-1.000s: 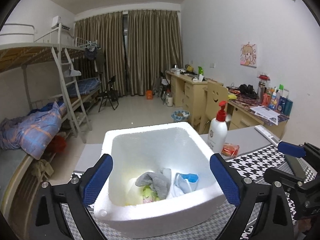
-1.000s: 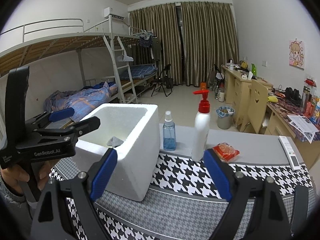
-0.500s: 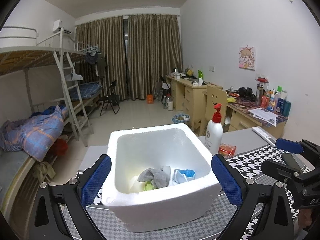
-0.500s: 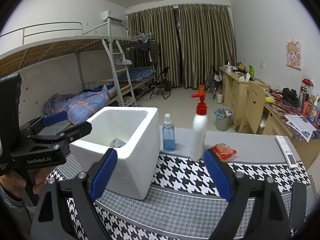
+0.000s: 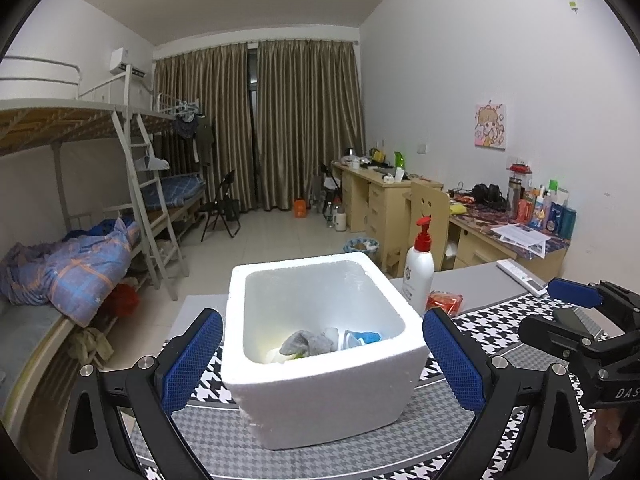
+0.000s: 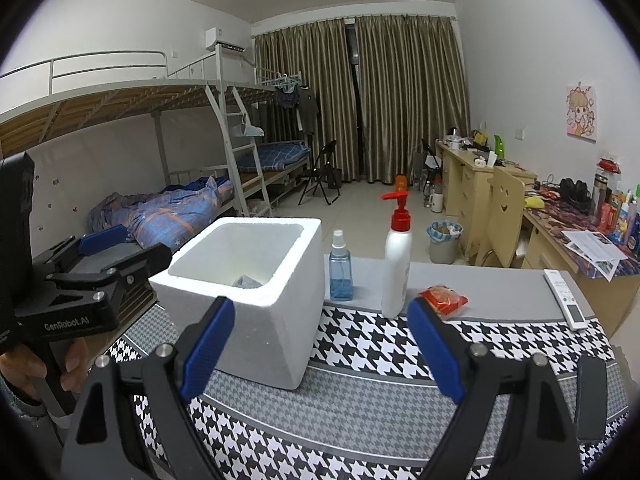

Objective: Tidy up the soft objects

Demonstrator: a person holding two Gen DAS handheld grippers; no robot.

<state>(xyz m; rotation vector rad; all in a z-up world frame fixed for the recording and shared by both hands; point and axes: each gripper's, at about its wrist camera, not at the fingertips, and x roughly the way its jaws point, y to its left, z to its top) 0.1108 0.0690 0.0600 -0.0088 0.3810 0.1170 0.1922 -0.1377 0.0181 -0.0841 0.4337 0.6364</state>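
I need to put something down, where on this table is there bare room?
Free: the houndstooth cloth between the foam box and the remote, in front of the pump bottle. Crowded: the grey strip behind, with spray bottle, pump bottle and red packet.

Foam box (image 6: 276, 280) wall hides most soft items (image 5: 316, 342); bed (image 5: 24, 300) cut off.

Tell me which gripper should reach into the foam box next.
Probably left. The left gripper faces the foam box squarely, jaws open, soft items in sight. The right gripper sits off to the side.
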